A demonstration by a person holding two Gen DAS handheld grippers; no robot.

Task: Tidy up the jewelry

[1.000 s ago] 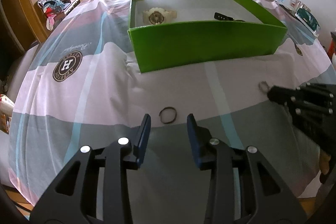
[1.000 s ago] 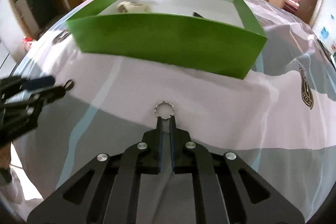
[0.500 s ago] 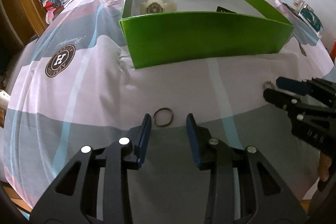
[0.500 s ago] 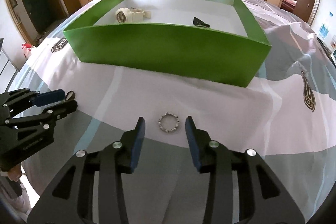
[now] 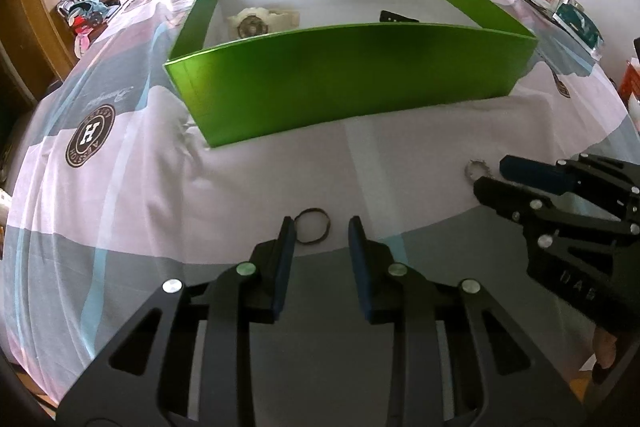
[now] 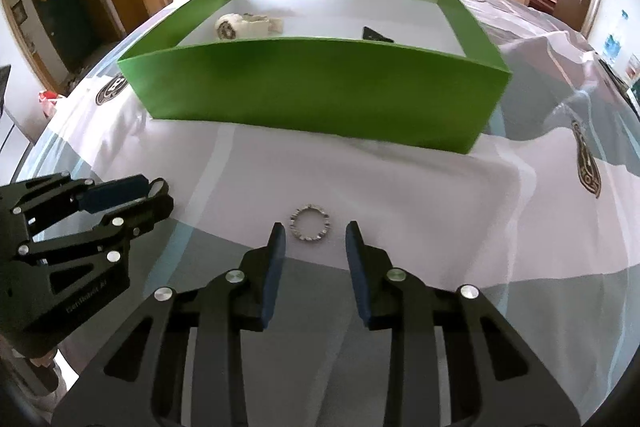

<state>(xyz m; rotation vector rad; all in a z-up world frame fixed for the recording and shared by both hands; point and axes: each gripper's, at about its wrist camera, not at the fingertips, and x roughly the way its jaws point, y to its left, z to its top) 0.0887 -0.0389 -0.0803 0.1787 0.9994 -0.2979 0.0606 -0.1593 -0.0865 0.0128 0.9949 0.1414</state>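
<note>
On a cloth-covered table [image 5: 120, 187], a green box [image 5: 352, 83] holds a cream watch [image 5: 256, 23] and a small black piece [image 5: 396, 17]. The left gripper [image 5: 320, 229] is closing around a dark ring [image 5: 313, 225], pads not yet touching it. The right gripper [image 6: 315, 233] is closing too, with a beaded silver ring [image 6: 309, 223] lying loose just ahead of its tips, outside the box.
</note>
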